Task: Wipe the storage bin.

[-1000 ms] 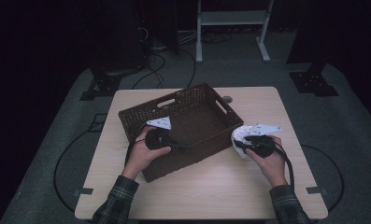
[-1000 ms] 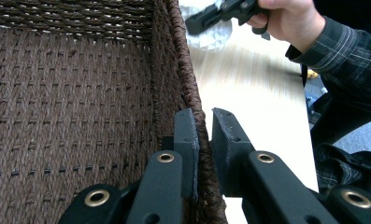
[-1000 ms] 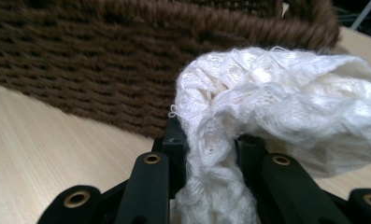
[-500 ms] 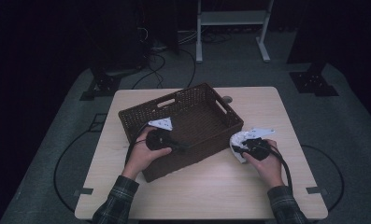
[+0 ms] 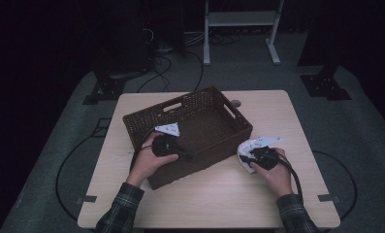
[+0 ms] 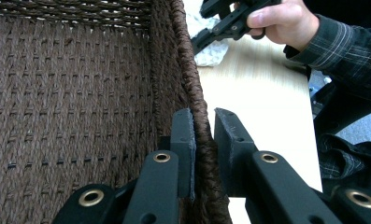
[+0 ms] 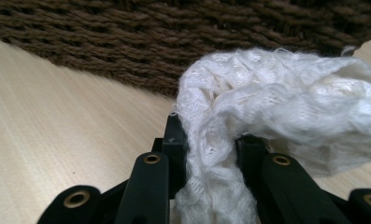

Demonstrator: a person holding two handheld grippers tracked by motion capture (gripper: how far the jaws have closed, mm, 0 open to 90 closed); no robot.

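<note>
Since a second ago my right gripper (image 5: 252,156) has drawn the white knitted cloth (image 7: 276,107) slightly nearer, off the basket (image 5: 144,121) wall; my left hand has held still. Left gripper (image 6: 204,135) is clamped on the basket's near rim, steadying it. Right gripper is pinched on the cloth, which lies bunched on the bench (image 5: 287,116) just right of the basket. Step in hand, I judge: cloth grasped, not yet inside. Next: lift clear of the rim, carry left. Both forearms come in low from the near edge.
</note>
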